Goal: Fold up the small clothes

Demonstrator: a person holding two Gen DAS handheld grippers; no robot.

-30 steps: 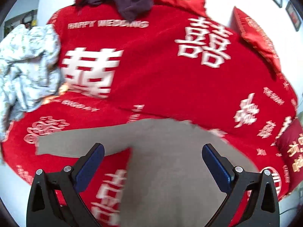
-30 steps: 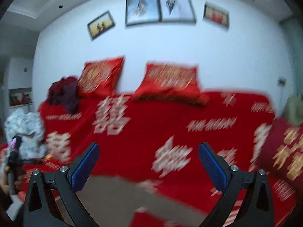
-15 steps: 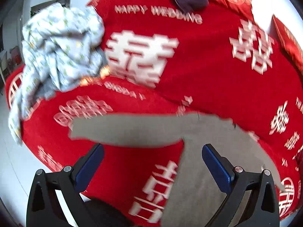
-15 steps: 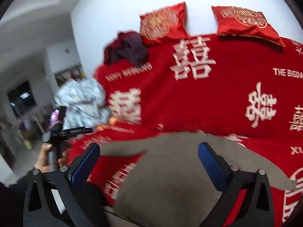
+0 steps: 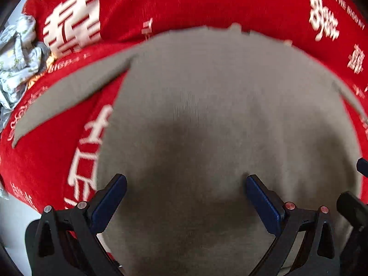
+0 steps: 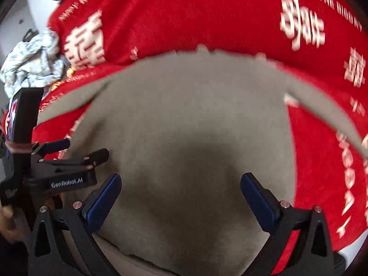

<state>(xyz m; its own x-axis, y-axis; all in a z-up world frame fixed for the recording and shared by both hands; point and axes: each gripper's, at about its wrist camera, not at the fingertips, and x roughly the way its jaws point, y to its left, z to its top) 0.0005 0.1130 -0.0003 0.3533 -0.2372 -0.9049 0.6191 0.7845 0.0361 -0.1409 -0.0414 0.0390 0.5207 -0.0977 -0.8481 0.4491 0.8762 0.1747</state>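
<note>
Left tool (image 5: 186, 197): fingers spread apart, nothing between them, poised above the lower body of the grey shirt (image 5: 218, 115). Right tool (image 6: 181, 195): fingers likewise apart and empty, over the same lower part of the shirt, beside the left tool. Shirt lies flat on the red bedspread (image 5: 207, 4), sleeves out to both sides, hem toward the cameras. White lettering and large characters printed on the bedspread. Crumpled pale floral cloth (image 5: 18, 53) sits at the far left, well apart from the shirt. Both views blurred.
</note>
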